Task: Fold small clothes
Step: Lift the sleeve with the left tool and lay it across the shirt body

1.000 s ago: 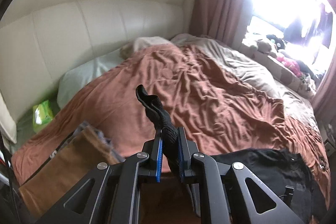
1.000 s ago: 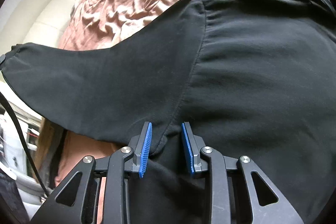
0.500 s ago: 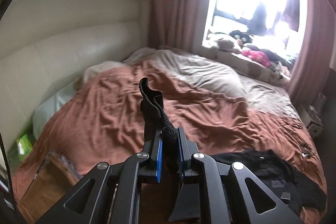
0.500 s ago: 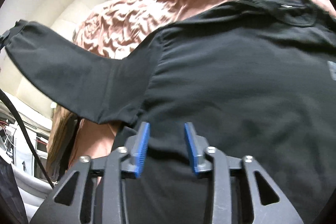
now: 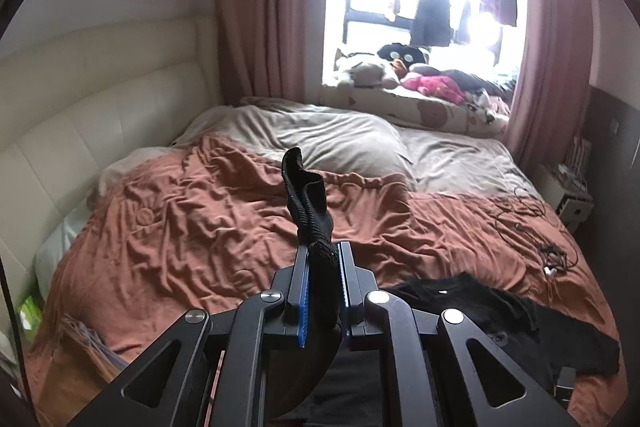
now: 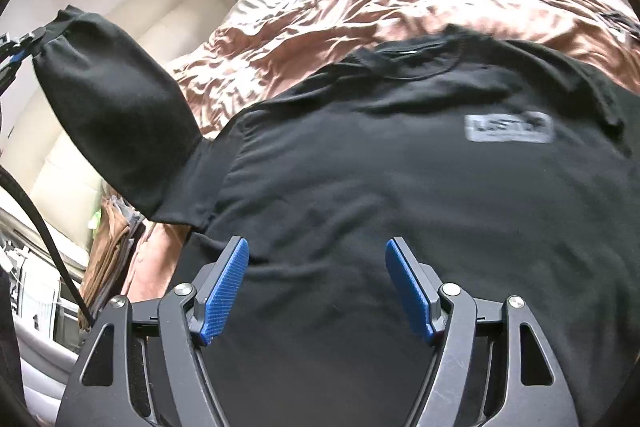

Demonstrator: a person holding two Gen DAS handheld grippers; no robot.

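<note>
A black T-shirt (image 6: 400,187) with a grey chest label (image 6: 508,128) lies spread on the brown duvet (image 5: 208,239). My left gripper (image 5: 323,247) is shut on the cuff of the shirt's sleeve (image 5: 306,195), and the knit edge sticks up past the pads. In the right wrist view that sleeve (image 6: 116,115) is pulled up and out to the upper left. My right gripper (image 6: 317,247) hovers over the shirt's body. Its jaws are opening, and the pads press on no cloth. The rest of the shirt (image 5: 500,315) shows at the lower right of the left wrist view.
A cream padded headboard (image 5: 100,99) runs along the left. Grey bedding (image 5: 340,143) lies at the far end below a window sill with plush toys (image 5: 432,83). Cables (image 5: 548,255) lie on the bed's right side. Folded brown clothes (image 6: 112,247) sit at the near left.
The right gripper's jaws have let go of the shirt fold and spread wide while it drew back. The left gripper rose and swung toward the window, still holding the sleeve.
</note>
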